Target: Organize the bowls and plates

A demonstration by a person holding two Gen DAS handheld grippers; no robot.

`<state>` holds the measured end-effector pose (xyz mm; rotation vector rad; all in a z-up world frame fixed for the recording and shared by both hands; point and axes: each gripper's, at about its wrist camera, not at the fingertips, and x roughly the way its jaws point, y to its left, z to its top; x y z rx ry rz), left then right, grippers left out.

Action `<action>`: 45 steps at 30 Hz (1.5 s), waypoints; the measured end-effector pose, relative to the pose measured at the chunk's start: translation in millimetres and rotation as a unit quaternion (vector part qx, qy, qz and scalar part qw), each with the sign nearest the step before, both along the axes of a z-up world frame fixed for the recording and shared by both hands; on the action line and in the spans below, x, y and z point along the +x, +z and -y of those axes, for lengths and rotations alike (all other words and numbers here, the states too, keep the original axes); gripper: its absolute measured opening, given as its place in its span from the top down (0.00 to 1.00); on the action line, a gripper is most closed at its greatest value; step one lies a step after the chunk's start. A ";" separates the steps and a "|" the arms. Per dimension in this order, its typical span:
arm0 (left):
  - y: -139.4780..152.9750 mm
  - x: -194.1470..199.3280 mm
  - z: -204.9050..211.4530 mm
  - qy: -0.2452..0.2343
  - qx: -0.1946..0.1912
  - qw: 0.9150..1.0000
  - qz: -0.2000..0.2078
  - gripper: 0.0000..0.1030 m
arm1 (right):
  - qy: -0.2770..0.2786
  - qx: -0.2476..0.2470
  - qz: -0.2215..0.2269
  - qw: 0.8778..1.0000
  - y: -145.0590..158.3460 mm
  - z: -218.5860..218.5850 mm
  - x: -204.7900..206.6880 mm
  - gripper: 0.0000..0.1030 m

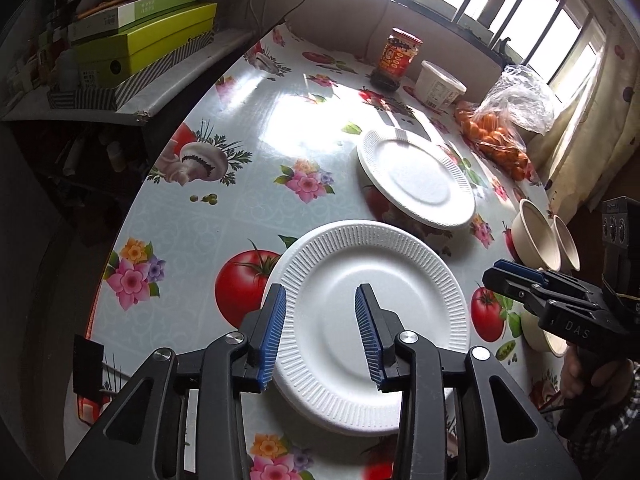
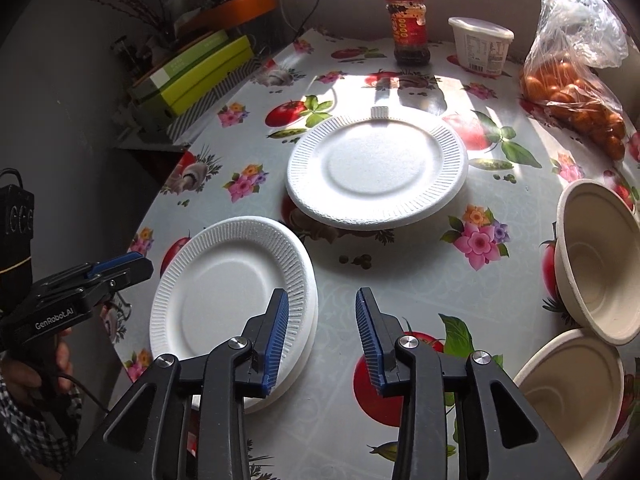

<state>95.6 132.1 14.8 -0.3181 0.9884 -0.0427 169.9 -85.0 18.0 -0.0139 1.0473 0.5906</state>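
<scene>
The left gripper (image 1: 320,332), black with blue ribbed pads, stands with its jaws parted and nothing between them, low in the left wrist frame above a near stack of white ribbed foam plates (image 1: 372,320). The right gripper (image 2: 322,336) is likewise parted and empty at the bottom of the right wrist frame, over bare floral oilcloth table (image 2: 400,280), with the near stack just beside its left pad.

The near stack shows at least two rims, slightly offset. Foam this light is judged likely to slide or lift if a pad brushes the rim.

In the middle of the right wrist frame lies a second white ribbed foam plate (image 2: 378,168), its near edge apparently raised off the cloth; what props it cannot be told. A one-sided grip may tip it.

At the right edge, two beige fibre bowls (image 2: 600,256) lean on their sides, touching. Pulling one could roll the other toward the table edge.

Farthest, near the top of the frame, a red-labelled glass jar (image 2: 408,28), a white lidded plastic tub (image 2: 480,46) and a clear bag of small orange fruit (image 2: 576,92) could be struck by an overlong reach.
</scene>
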 end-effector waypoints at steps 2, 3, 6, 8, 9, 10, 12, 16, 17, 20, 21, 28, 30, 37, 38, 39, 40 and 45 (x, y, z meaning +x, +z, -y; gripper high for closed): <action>5.0 7.4 3.0 -0.005 -0.005 1.000 0.004 0.64 | -0.004 0.001 0.008 1.000 7.4 4.8 3.7 0.66; 7.1 11.0 4.7 -0.008 -0.006 1.000 0.007 0.64 | -0.007 0.001 0.011 1.000 10.6 7.1 6.2 0.66; 12.9 23.0 8.6 -0.014 -0.014 1.000 0.011 0.64 | -0.015 -0.003 0.020 1.000 18.4 15.3 14.7 0.66; 15.8 31.5 11.0 -0.015 -0.017 1.000 0.012 0.64 | -0.023 -0.005 0.024 0.999 22.0 21.1 22.0 0.66; 16.9 35.8 12.2 -0.018 -0.019 1.000 0.012 0.64 | -0.027 -0.005 0.025 0.999 23.2 24.0 26.1 0.66; 17.9 39.9 13.1 -0.020 -0.023 0.999 0.012 0.64 | -0.031 -0.006 0.025 0.999 24.3 27.2 30.2 0.66; 19.9 47.9 15.6 -0.021 -0.025 0.999 0.014 0.64 | -0.037 -0.008 0.026 0.999 26.0 32.5 39.1 0.66; 21.5 67.5 19.2 -0.024 -0.023 0.999 0.014 0.64 | -0.046 -0.011 0.028 0.998 28.0 41.1 57.9 0.66; 21.3 72.9 19.8 -0.023 -0.022 0.999 0.013 0.64 | -0.047 -0.013 0.028 0.998 28.2 42.1 62.7 0.66; 19.5 89.7 23.1 -0.020 -0.011 1.000 0.010 0.64 | -0.054 -0.024 0.028 0.998 27.6 45.0 80.7 0.66; 18.5 95.0 23.9 -0.018 -0.008 1.000 0.010 0.64 | -0.057 -0.026 0.026 0.998 26.9 46.5 87.0 0.66; 2.4 131.5 25.2 -0.017 -0.020 1.000 -0.016 0.64 | -0.075 -0.026 0.002 0.997 14.0 52.8 130.6 0.66; -1.1 139.2 25.7 -0.013 -0.018 0.999 -0.023 0.64 | -0.077 -0.020 -0.009 0.997 8.3 53.4 140.3 0.66; -8.2 158.3 26.0 -0.012 -0.020 0.999 -0.031 0.64 | -0.083 -0.016 -0.034 0.996 -7.9 53.2 162.9 0.66; -9.9 161.4 25.6 -0.010 -0.023 0.999 -0.034 0.64 | -0.084 -0.016 -0.038 0.996 -10.5 52.9 165.1 0.66; -11.9 163.8 25.4 -0.010 -0.027 0.999 -0.037 0.64 | -0.084 -0.015 -0.043 0.995 -12.7 52.8 167.2 0.66; -14.1 166.2 25.6 -0.010 -0.030 0.999 -0.040 0.64 | -0.085 -0.012 -0.047 0.995 -14.6 52.9 169.2 0.66; -24.5 174.8 28.3 -0.009 -0.037 0.998 -0.056 0.64 | -0.088 -0.008 -0.058 0.994 -22.6 51.9 175.9 0.66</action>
